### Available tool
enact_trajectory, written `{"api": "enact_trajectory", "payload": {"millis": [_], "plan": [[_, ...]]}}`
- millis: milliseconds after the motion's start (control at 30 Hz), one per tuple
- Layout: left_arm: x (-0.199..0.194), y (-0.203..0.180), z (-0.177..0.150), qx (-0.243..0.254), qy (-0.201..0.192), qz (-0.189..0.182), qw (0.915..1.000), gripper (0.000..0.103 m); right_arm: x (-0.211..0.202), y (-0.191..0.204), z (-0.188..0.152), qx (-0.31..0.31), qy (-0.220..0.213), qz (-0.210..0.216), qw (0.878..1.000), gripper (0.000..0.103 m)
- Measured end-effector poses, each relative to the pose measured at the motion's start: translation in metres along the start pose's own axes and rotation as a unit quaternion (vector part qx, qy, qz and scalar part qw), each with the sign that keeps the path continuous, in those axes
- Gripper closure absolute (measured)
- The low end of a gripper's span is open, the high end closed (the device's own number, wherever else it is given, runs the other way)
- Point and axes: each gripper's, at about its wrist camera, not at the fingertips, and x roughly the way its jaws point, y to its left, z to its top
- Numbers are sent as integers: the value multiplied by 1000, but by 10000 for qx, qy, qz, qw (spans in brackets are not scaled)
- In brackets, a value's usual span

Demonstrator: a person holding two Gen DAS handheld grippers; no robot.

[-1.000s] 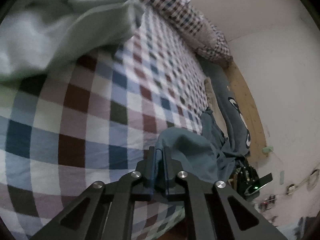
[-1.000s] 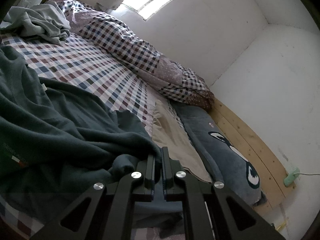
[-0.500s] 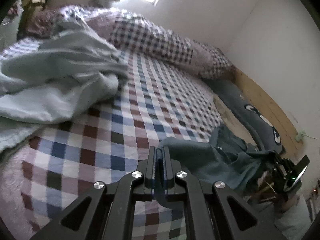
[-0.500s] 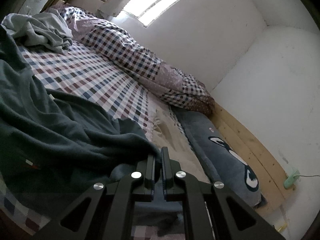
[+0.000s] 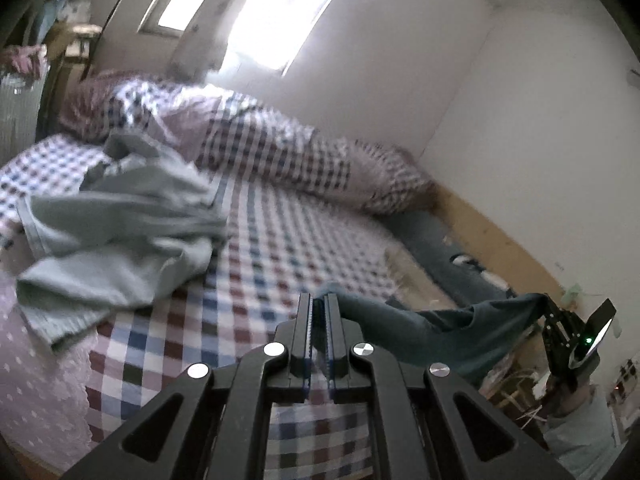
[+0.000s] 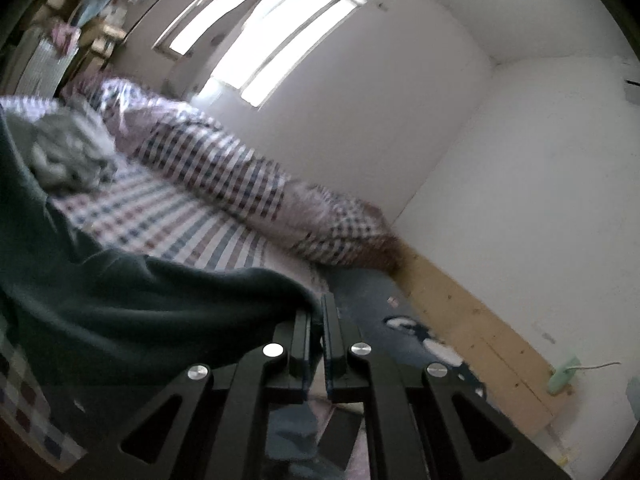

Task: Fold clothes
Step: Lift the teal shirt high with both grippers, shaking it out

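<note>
A dark teal garment (image 5: 448, 332) hangs stretched in the air between my two grippers, above the checked bedsheet (image 5: 280, 248). My left gripper (image 5: 319, 312) is shut on one corner of it. My right gripper (image 6: 319, 312) is shut on the other corner, and the cloth (image 6: 132, 308) drapes away to the left in the right wrist view. From the left wrist camera the right gripper (image 5: 568, 340) shows at the far right, held by a hand, with the garment's end pinched in it.
A crumpled pale green garment (image 5: 116, 232) lies on the bed's left side. A checked duvet (image 5: 272, 152) is bunched along the wall under the window. A blue cartoon bolster (image 6: 416, 332) and a wooden bed rail (image 6: 480, 328) run along the right.
Both grippers have risen and tilted up, lifting the teal garment off the bed and pulling it taut between them. More of the wall and window shows now.
</note>
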Motion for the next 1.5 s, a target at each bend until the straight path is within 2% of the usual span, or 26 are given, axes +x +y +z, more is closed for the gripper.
{"api": "enact_trajectory", "payload": {"millis": [267, 500, 600, 867, 967, 1100, 1300, 1500], "plan": [[-77, -63, 40, 444, -738, -31, 9963, 99, -59, -72, 57, 458, -689, -370, 9959, 100], [-146, -92, 92, 464, -1476, -18, 9880, 99, -102, -135, 102, 687, -1265, -681, 9872, 100], [-179, -99, 117, 371, -1828, -3, 9825, 100, -123, -158, 123, 742, -1550, -782, 9820, 100], [-266, -132, 152, 410, -2603, -168, 9645, 100, -177, -188, 170, 823, -2230, -1039, 9658, 100], [-298, -144, 165, 425, -2889, -231, 9561, 100, -200, -195, 181, 925, -2510, -1161, 9565, 100], [-341, -160, 182, 444, -3267, -313, 9436, 100, -208, -202, 195, 1009, -2595, -1086, 9543, 100], [-366, -175, 184, 462, -3358, -112, 9407, 100, -235, -217, 195, 1105, -2668, -899, 9532, 100], [-395, -189, 174, 477, -3595, -138, 9318, 100, -277, -231, 188, 1117, -2927, -915, 9452, 100]]}}
